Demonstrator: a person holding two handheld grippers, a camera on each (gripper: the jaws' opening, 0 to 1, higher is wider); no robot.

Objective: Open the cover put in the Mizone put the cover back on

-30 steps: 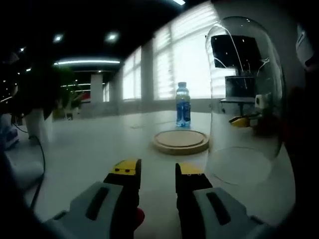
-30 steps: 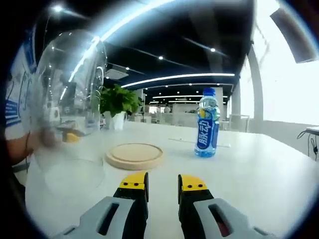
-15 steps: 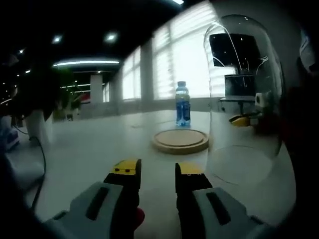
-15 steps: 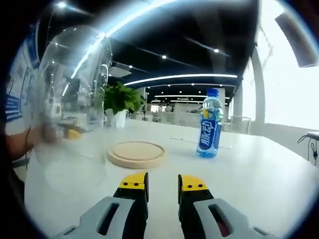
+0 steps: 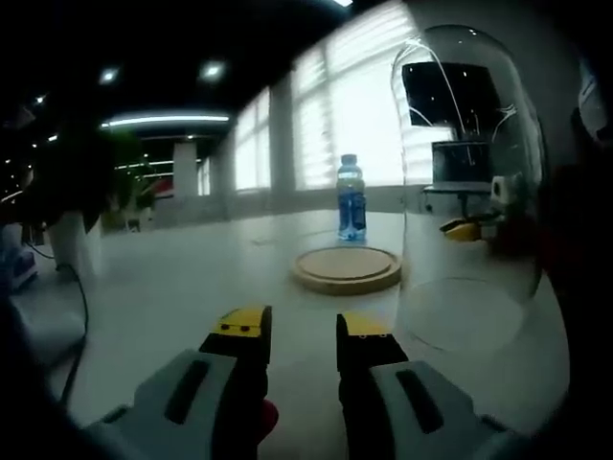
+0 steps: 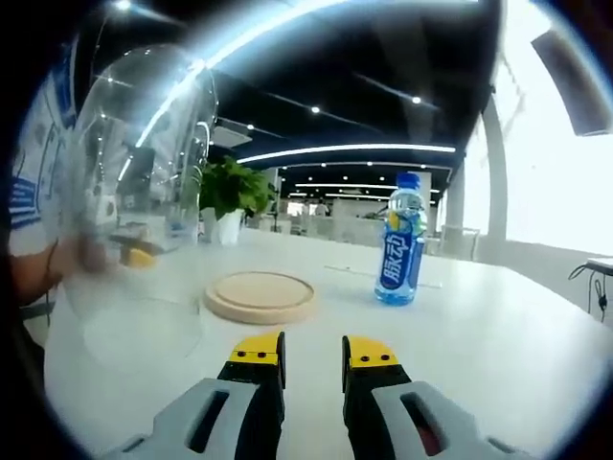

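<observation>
White table (image 6: 517, 326) stretches ahead of my tongs. My left tongs (image 5: 302, 331) and right tongs (image 6: 314, 353) are slightly parted, gripping nothing. Beyond them lies the wooden base (image 6: 260, 296), bottle (image 6: 399, 240) farther off, glass cover (image 5: 469, 182) standing beside the base.

a broad white tabletop (image 6: 498, 345) runs back toward bright slatted windows (image 5: 335, 125). a leafy green plant in a white pot (image 6: 227, 196) stands far back on it, and a thin dark cable (image 5: 79, 316), perhaps, trails along its edge.
</observation>
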